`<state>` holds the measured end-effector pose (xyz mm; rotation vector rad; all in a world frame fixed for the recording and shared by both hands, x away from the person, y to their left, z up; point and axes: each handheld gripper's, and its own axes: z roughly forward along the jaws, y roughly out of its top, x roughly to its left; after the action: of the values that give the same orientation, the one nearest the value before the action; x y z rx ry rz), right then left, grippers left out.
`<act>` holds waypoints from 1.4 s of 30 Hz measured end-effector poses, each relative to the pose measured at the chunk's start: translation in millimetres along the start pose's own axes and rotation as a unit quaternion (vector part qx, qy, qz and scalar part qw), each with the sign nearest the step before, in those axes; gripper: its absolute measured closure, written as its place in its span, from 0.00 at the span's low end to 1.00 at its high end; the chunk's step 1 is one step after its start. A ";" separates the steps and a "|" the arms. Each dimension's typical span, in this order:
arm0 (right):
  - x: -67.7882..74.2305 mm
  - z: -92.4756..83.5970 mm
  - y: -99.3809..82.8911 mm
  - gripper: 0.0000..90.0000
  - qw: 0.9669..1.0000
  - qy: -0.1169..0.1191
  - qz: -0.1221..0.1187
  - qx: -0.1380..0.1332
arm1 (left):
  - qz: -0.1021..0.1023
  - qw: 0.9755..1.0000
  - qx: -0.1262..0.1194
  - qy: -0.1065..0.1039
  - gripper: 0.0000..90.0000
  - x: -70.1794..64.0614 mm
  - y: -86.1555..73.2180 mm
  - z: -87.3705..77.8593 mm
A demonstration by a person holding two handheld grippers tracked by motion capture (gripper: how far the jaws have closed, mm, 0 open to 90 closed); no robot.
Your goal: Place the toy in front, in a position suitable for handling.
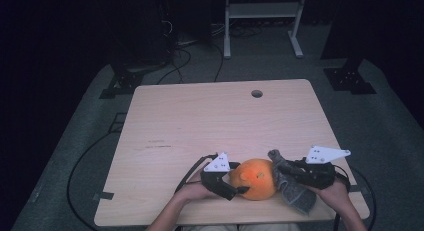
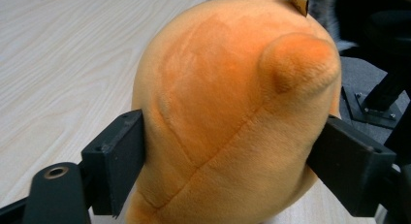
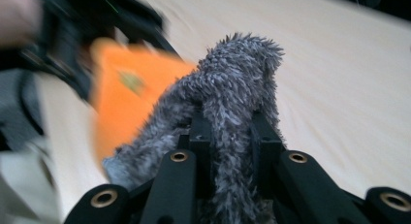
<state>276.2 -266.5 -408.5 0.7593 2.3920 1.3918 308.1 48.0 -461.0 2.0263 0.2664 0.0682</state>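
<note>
Left tongs [image 2: 232, 161] clamp orange plush [image 2: 232, 117] to steady it (probably), while right tongs [image 3: 230, 132] pinch grey furry cloth [image 3: 232, 88] beside it.

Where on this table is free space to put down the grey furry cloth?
The table is bare from its far edge with the round hole down to mid-table. The near edge is crowded: orange plush, grey furry cloth, left gripper, right gripper.
</note>
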 end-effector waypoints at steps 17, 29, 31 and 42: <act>34.8 17.6 21.0 0.84 0.998 0.038 -0.058 -0.007 | -0.002 1.000 0.009 0.014 0.19 -10.3 13.6 8.0; 46.3 -0.1 40.9 0.84 0.994 0.009 -0.063 -0.090 | 0.037 0.991 0.032 0.126 0.32 -26.8 58.9 -23.8; 48.0 3.6 40.3 0.84 0.994 0.013 -0.060 -0.087 | 0.023 0.989 0.043 0.136 0.32 -23.4 56.8 -24.0; 25.4 30.0 12.6 0.84 0.999 0.014 -0.010 -0.046 | 0.027 0.995 0.035 0.092 0.18 -12.8 39.9 -17.7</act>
<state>273.3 -225.6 -411.9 0.6942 2.3314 1.5009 299.1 43.5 -416.7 2.1002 0.3347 0.2835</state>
